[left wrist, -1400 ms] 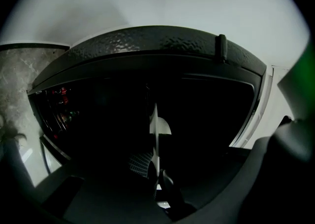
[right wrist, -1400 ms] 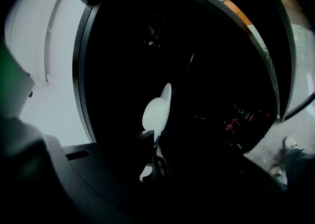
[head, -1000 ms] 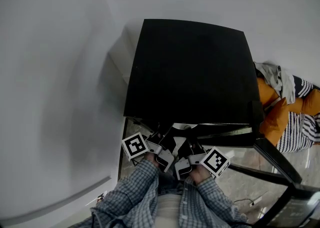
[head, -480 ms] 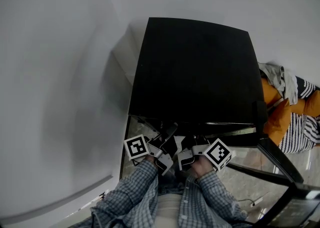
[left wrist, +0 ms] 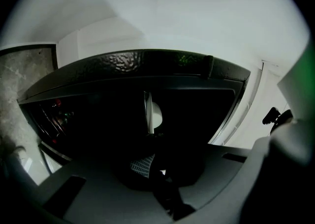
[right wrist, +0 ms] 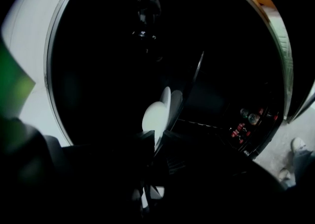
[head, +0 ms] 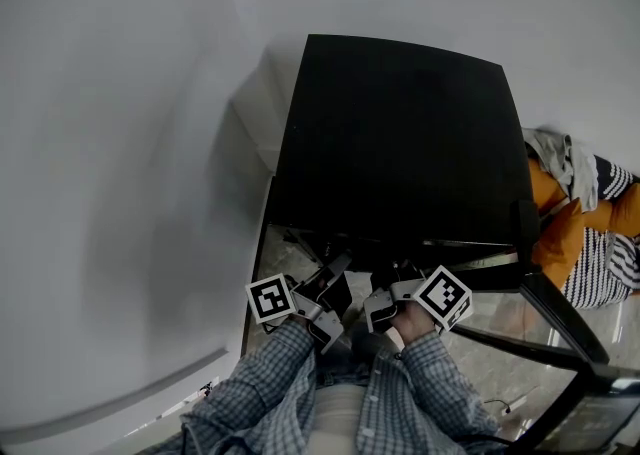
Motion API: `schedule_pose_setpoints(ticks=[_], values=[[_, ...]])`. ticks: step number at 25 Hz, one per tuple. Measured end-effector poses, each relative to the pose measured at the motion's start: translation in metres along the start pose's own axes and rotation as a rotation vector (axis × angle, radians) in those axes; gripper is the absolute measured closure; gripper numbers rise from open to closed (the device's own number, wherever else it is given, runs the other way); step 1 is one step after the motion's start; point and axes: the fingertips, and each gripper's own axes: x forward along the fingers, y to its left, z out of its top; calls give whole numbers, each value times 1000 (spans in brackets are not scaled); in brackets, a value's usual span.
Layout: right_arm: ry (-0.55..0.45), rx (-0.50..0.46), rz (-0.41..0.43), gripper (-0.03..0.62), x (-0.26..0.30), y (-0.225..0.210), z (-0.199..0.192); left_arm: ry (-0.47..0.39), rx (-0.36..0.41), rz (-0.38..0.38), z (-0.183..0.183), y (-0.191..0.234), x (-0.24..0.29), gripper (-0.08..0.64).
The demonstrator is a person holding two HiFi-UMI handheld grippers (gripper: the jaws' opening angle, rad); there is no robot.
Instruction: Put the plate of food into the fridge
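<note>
The white plate (left wrist: 155, 114) shows edge-on in the left gripper view, held up in front of the dark fridge interior (left wrist: 98, 119). My left gripper (left wrist: 152, 137) is shut on one side of its rim. In the right gripper view the plate (right wrist: 153, 114) sits between the dark jaws of my right gripper (right wrist: 157, 137), which is shut on the opposite rim. In the head view both grippers, left (head: 335, 278) and right (head: 385, 298), reach under the front edge of the black fridge top (head: 400, 133), which hides the plate. I cannot make out any food.
The fridge's open door (head: 560, 328) juts out at the right, with small bottles (right wrist: 246, 117) on its shelf. A white wall (head: 120, 193) runs close on the left. Orange and striped cloth (head: 585, 228) lies right of the fridge. A cable (head: 505, 405) crosses the marble floor.
Both grippers have moved forward, further under the front edge of the fridge top. The right gripper's marker cube has come up closer to the fridge.
</note>
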Motion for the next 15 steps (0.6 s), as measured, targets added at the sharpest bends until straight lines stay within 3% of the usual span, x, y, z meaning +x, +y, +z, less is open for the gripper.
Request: schedule_pose_setpoints(ticks=[4, 7, 12, 15], values=[[39, -82, 15, 550, -4, 3, -2, -8, 48, 14, 4, -2, -5, 554], [46, -90, 25, 540, -7, 5, -4, 4, 99, 21, 5, -7, -7, 554], [45, -112, 18, 540, -11, 4, -3, 79, 265, 68, 3, -9, -9, 554], [60, -153, 19, 538, -13, 6, -5, 105, 335, 45, 0, -14, -8, 554]])
